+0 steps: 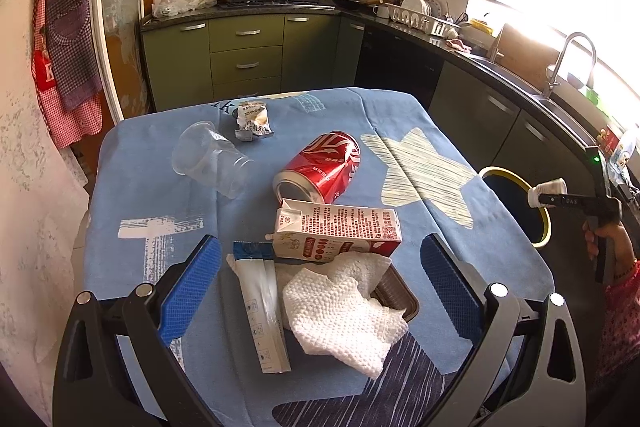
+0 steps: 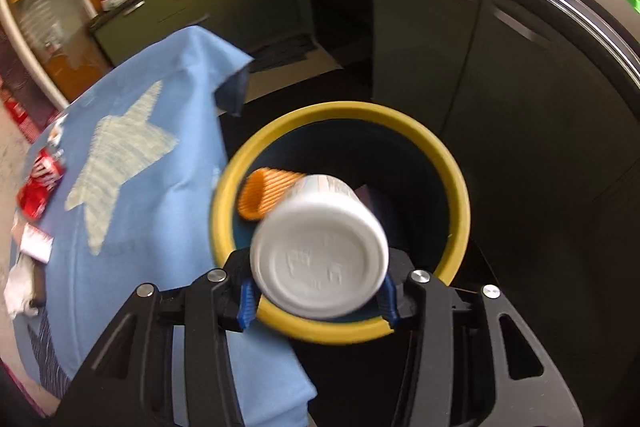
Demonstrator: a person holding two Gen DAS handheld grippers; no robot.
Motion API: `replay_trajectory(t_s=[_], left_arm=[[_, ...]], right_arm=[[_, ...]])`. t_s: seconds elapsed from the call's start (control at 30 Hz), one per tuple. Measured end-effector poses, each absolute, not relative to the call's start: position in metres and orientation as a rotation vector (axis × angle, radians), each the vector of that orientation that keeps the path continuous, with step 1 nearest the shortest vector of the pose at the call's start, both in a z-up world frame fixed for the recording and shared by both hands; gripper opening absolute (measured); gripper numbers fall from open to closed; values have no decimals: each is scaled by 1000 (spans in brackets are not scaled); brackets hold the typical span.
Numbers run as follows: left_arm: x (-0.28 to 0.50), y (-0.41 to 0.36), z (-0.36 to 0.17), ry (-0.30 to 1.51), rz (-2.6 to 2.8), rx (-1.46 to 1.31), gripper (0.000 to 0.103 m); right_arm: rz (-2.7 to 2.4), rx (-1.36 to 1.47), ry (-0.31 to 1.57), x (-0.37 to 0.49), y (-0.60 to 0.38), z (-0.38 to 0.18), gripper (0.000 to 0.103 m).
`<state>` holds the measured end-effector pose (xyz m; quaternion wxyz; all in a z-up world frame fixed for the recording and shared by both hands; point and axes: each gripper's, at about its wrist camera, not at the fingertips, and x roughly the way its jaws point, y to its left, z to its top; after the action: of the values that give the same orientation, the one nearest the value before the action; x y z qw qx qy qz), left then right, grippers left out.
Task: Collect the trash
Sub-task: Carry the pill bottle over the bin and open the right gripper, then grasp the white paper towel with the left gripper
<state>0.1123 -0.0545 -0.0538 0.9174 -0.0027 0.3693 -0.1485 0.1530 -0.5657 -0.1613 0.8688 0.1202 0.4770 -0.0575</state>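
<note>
My right gripper point(image 2: 318, 301) is pinching a white cup point(image 2: 320, 261) and holding it over the yellow-rimmed bin point(image 2: 452, 187) beside the table point(image 1: 120, 195). My left gripper point(image 1: 320, 279) is hanging wide open over the tissue point(image 1: 344, 311), milk carton point(image 1: 340, 231) and red can point(image 1: 320, 167).

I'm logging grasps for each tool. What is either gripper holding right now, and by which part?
The right gripper holds a white cup by its sides near the base, over the bin. The left gripper is open, holding nothing.
</note>
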Motion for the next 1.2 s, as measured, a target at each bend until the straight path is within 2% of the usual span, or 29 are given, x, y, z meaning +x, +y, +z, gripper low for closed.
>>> replay_trajectory(t_s=[0.1,0.17,0.27,0.57,0.97,1.03,1.2], left_arm=[[114,-56,-55,765,-303,-1,98],[114,-55,-56,770,-300,2,98],[116,-52,-58,775,-295,0,98],[127,-46,-74,828,-297,-20,98],[111,-50,-102,954,-425,-24,98],[109,-55,-105,965,-438,-15,97],[112,-69,-116,1005,-445,32,84]], right_arm=[[-255,257,1000,168,-586,-172,46],[-283,270,985,168,-590,-171,51],[-270,299,961,162,-586,-168,53],[-144,212,911,131,-524,-149,63],[3,198,905,115,-464,-151,63],[16,206,909,116,-463,-152,63],[41,223,910,117,-460,-156,63]])
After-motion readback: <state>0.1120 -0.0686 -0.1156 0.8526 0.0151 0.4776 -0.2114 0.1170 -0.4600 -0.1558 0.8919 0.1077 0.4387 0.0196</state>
